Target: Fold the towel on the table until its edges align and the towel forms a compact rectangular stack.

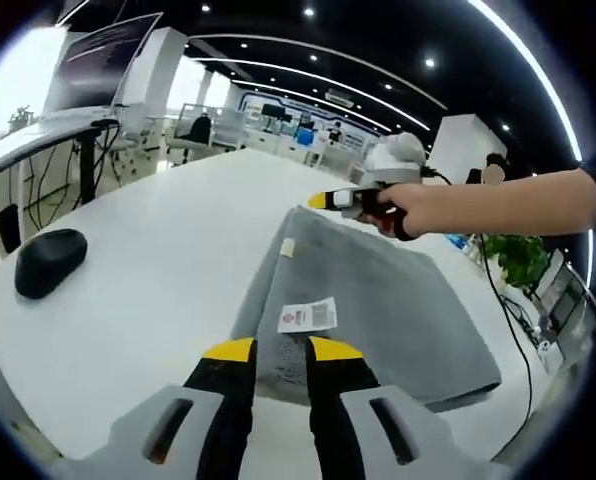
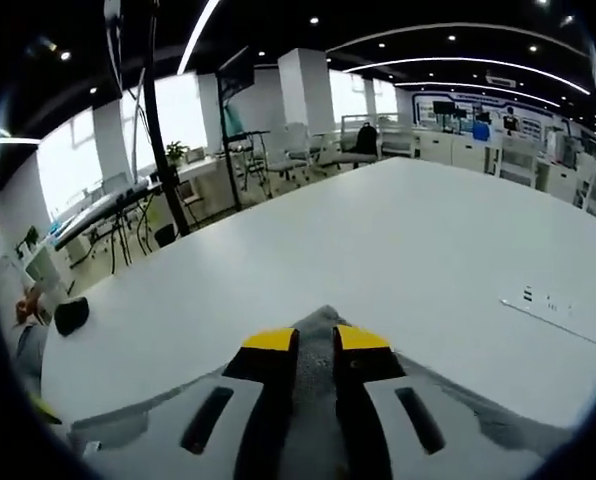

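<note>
A: Where is the towel (image 1: 373,300) right now?

B: Flat on the white desk (image 1: 168,250), already doubled over by the look of it. In the left gripper view it runs away from the camera, its long axis heading from the near edge toward the far corner. A white care tag (image 1: 307,315) lies on top near the close end.

A: And the 2 grippers?

B: The left gripper (image 1: 281,352) sits at the near short edge. Its yellow-tipped fingers (image 1: 231,350) are drawn close with grey cloth in the narrow gap, so I judge them clamped on the towel's edge. The right gripper (image 2: 316,342) is at the far corner; in its own view a peak of grey cloth rises between its fingers (image 2: 269,340), which are nearly together, so it looks pinched on that corner too. In the left gripper view you see it coming in from the right, with the person's hand (image 1: 403,208) behind it.

A: So which way would the fold go?

B: My guess: along the long axis, 1 end carried over to the other. Each gripper has an end, so neither is nearer overall.

A: Anything else on the desk?

B: A black mouse (image 1: 50,262) well to the left, apart from the towel.
</note>
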